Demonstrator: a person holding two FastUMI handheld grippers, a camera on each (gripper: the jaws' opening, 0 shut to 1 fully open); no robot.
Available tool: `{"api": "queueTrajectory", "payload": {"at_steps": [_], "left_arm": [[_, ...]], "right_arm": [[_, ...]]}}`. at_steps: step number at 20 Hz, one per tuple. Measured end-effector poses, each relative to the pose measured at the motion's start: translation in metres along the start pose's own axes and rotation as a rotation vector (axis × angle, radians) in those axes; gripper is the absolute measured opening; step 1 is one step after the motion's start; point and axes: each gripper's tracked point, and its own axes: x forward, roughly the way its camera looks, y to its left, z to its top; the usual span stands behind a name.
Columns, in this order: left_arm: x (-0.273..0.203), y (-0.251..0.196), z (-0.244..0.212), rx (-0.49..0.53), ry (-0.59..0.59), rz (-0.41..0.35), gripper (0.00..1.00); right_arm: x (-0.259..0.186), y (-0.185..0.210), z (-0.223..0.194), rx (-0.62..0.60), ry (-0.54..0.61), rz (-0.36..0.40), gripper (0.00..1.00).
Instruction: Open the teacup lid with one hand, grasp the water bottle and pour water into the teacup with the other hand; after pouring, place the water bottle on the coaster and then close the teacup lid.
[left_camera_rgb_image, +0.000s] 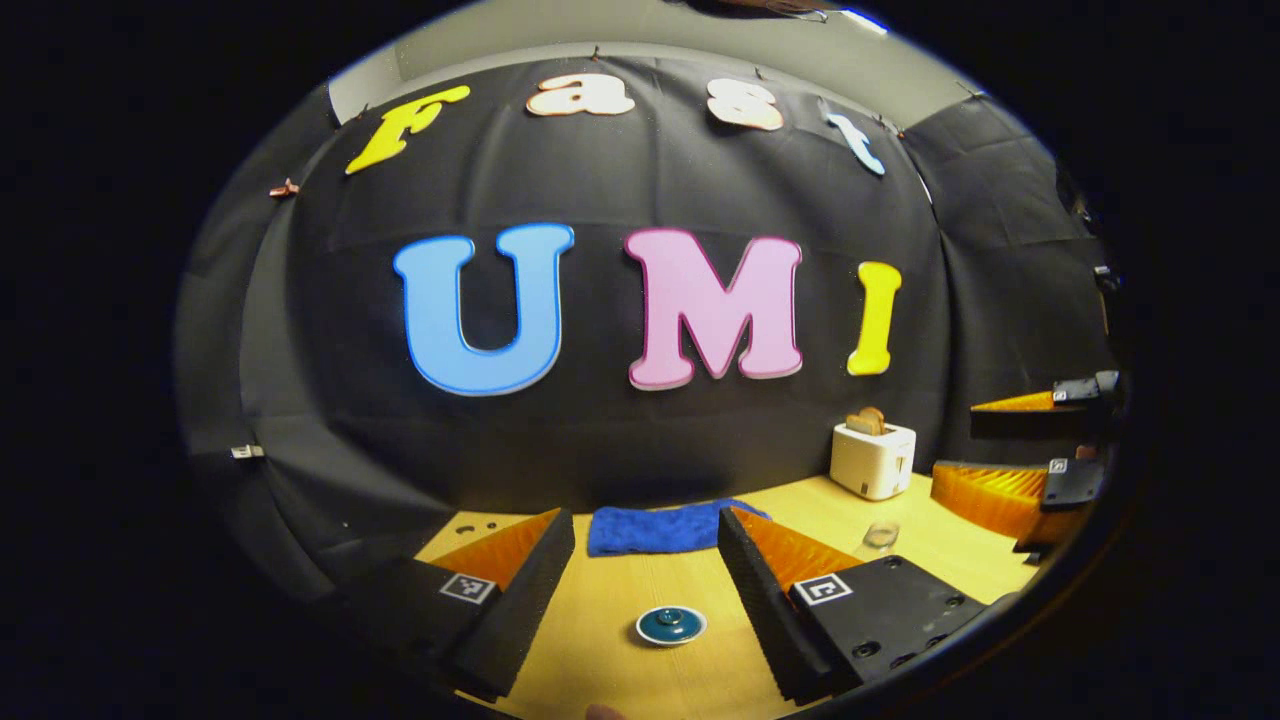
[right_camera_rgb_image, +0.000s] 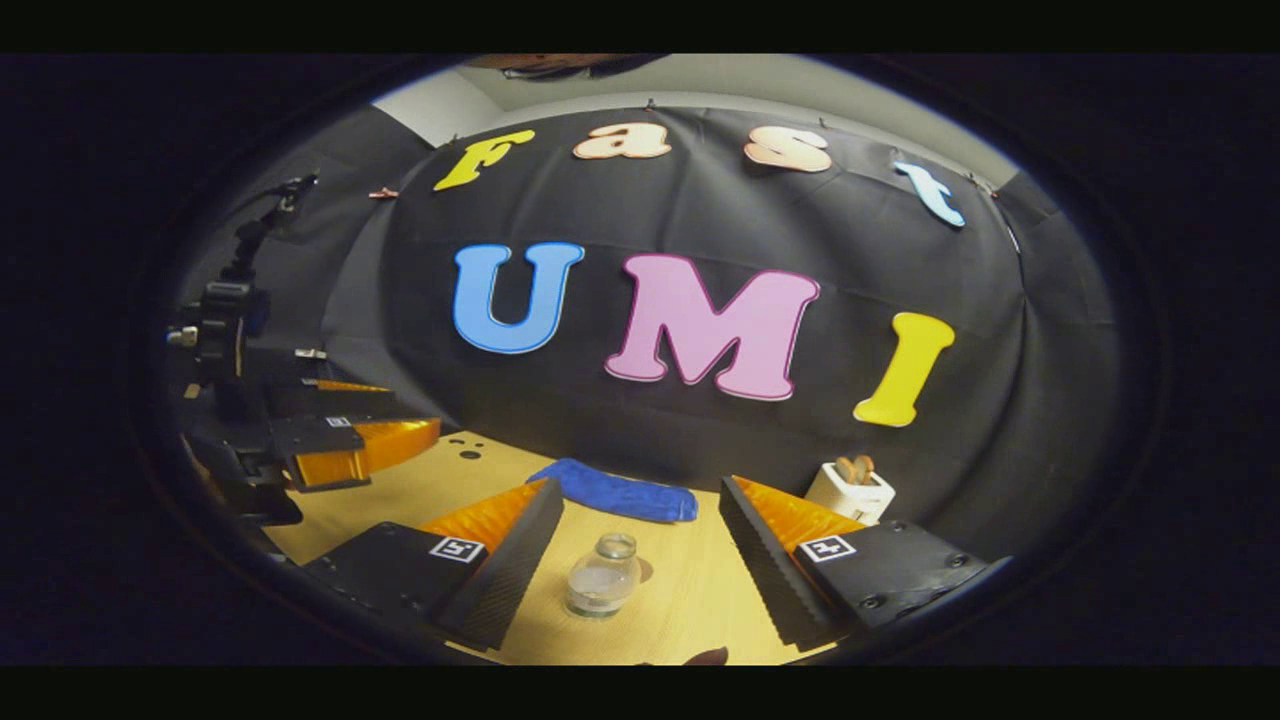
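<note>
Both grippers, left (left_camera_rgb_image: 640, 590) and right (right_camera_rgb_image: 640, 570), hang spread and empty over one wooden table (left_camera_rgb_image: 620, 600): one round glazed teacup lid (left_camera_rgb_image: 671, 626), one clear glass water bottle (right_camera_rgb_image: 602, 575) (ribbed fingers flanking each), one nubby blue cloth (left_camera_rgb_image: 660, 528), one boxy white toaster (left_camera_rgb_image: 872, 458).

One teacup lid (left_camera_rgb_image: 671, 625), one water bottle (right_camera_rgb_image: 602, 575), one toaster (left_camera_rgb_image: 873, 458), one blue cloth (left_camera_rgb_image: 660, 529).
</note>
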Motion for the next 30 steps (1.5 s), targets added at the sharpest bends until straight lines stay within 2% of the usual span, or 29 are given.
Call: {"api": "queueTrajectory", "payload": {"at_steps": [4, 9, 19, 25, 26, 30], "left_arm": [[0.029, -0.011, -0.083, -0.025, 0.058, -0.002, 0.91], [0.048, -0.017, -0.142, -0.023, 0.094, 0.003, 0.91], [0.05, -0.019, -0.148, -0.006, 0.091, 0.01, 0.91], [0.07, -0.029, -0.166, -0.014, 0.121, -0.013, 0.9], [0.075, -0.029, -0.17, -0.006, 0.129, -0.011, 0.89], [0.088, -0.03, -0.184, 0.009, 0.167, -0.019, 0.73]], "right_arm": [[0.008, 0.005, -0.057, 0.019, 0.032, 0.006, 0.98], [0.006, 0.013, -0.117, 0.055, 0.095, -0.001, 0.98], [0.035, 0.033, -0.174, 0.102, 0.157, 0.018, 0.98], [0.034, 0.036, -0.171, 0.111, 0.158, 0.013, 0.98], [0.034, 0.035, -0.17, 0.112, 0.157, 0.013, 0.98], [0.035, 0.035, -0.166, 0.105, 0.159, 0.01, 0.98]]}}
